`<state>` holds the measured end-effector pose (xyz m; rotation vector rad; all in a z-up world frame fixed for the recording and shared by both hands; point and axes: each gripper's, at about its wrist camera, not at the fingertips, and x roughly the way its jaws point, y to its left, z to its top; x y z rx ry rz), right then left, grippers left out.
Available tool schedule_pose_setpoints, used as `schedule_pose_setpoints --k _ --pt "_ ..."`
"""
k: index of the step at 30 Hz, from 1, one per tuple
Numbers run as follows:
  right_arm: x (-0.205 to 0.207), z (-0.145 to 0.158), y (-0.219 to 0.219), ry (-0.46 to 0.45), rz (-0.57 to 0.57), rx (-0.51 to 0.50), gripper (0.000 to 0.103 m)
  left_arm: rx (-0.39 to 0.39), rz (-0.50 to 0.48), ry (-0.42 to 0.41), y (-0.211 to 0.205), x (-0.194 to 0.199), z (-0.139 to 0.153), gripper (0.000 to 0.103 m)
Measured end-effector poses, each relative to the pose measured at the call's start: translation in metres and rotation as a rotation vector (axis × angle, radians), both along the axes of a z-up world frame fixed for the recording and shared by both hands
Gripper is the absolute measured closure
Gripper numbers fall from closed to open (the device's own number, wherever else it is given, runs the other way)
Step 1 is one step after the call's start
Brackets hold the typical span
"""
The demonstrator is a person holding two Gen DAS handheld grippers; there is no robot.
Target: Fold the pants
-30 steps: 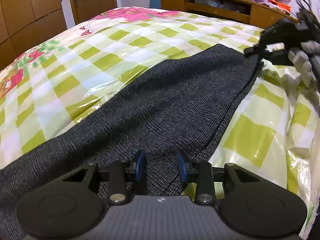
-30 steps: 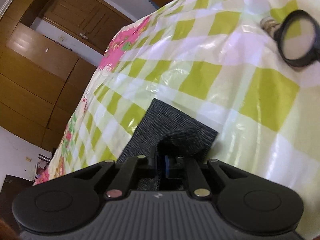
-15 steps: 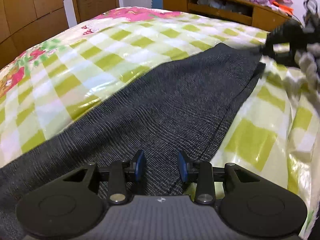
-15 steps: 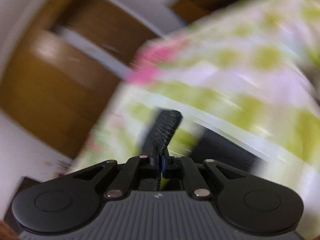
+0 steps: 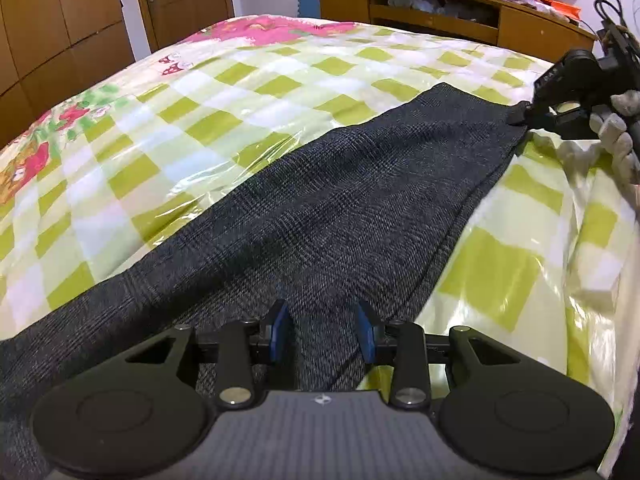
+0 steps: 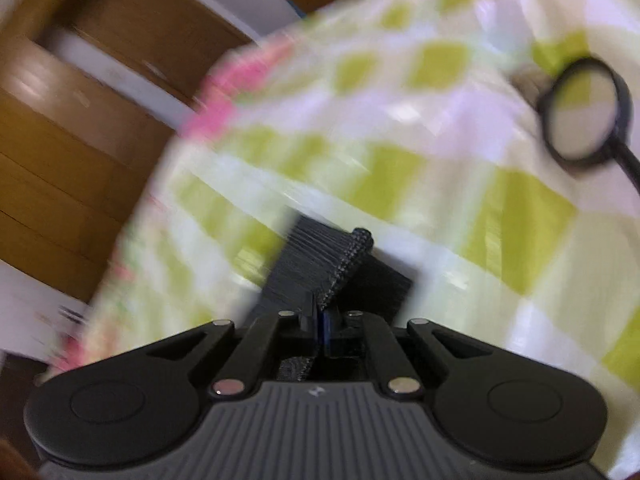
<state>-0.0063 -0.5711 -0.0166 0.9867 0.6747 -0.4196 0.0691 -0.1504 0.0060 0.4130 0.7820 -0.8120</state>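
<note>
Dark grey pants [image 5: 340,216] lie stretched along a bed with a green and white checked cover [image 5: 200,92]. My left gripper [image 5: 323,334] is open, its blue pads low over the near part of the pants. My right gripper [image 6: 321,326] is shut on the far hem of the pants [image 6: 344,264], lifting a corner. In the left wrist view the right gripper [image 5: 520,118] pinches the far end of the cloth at the right edge of the bed.
A wooden cabinet [image 5: 440,16] with clothes stands beyond the bed. Wooden wardrobe doors [image 5: 60,28] line the left wall. A round black mirror [image 6: 580,116] lies on the bed cover to the right of the pants hem.
My right gripper has kept its hold on the hem and swung fast, blurring its view; the hem corner now stands up. The left gripper stayed open and rose slightly.
</note>
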Motion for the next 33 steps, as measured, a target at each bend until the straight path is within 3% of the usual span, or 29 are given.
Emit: schedule_pose_setpoints --k 3,6,9,12,15,18,21,22,26,29,33 --pt "-0.018 0.014 0.008 -0.006 -0.016 -0.086 0.090 -0.017 0.009 0.000 0.012 -0.004 0.004 0.055" --pt "-0.031 0.043 0.033 0.019 0.068 -0.293 0.089 -0.028 0.026 -0.005 0.027 -0.008 0.008 0.055" --pt "-0.024 0.070 0.086 -0.033 0.335 -0.455 0.089 -0.043 0.058 -0.019 0.045 -0.012 0.012 0.055" --pt "0.008 0.078 0.154 -0.082 0.661 -0.510 0.089 -0.035 0.098 -0.018 0.064 -0.011 0.012 0.055" --pt "0.040 0.068 0.227 -0.087 0.945 -0.615 0.089 0.016 0.102 -0.013 0.090 -0.017 0.009 0.054" --pt "0.059 0.043 0.275 -0.055 1.130 -0.640 0.085 0.047 0.141 0.027 0.115 -0.018 -0.005 0.051" --pt "0.067 0.010 0.303 0.086 1.257 -0.655 0.085 0.015 0.174 0.036 0.136 -0.023 -0.007 0.051" --pt "0.065 0.009 0.309 0.092 1.272 -0.683 0.085 0.008 0.180 0.034 0.141 -0.024 -0.007 0.051" --pt "0.059 0.030 0.317 0.055 1.353 -0.724 0.085 -0.005 0.174 0.017 0.155 -0.025 -0.003 0.051" --pt "0.054 0.037 0.338 0.023 1.427 -0.819 0.081 0.008 0.161 0.011 0.157 -0.022 -0.006 0.051" --pt "0.057 0.024 0.364 -0.006 1.522 -0.847 0.081 0.021 0.143 -0.017 0.155 -0.020 -0.009 0.049"
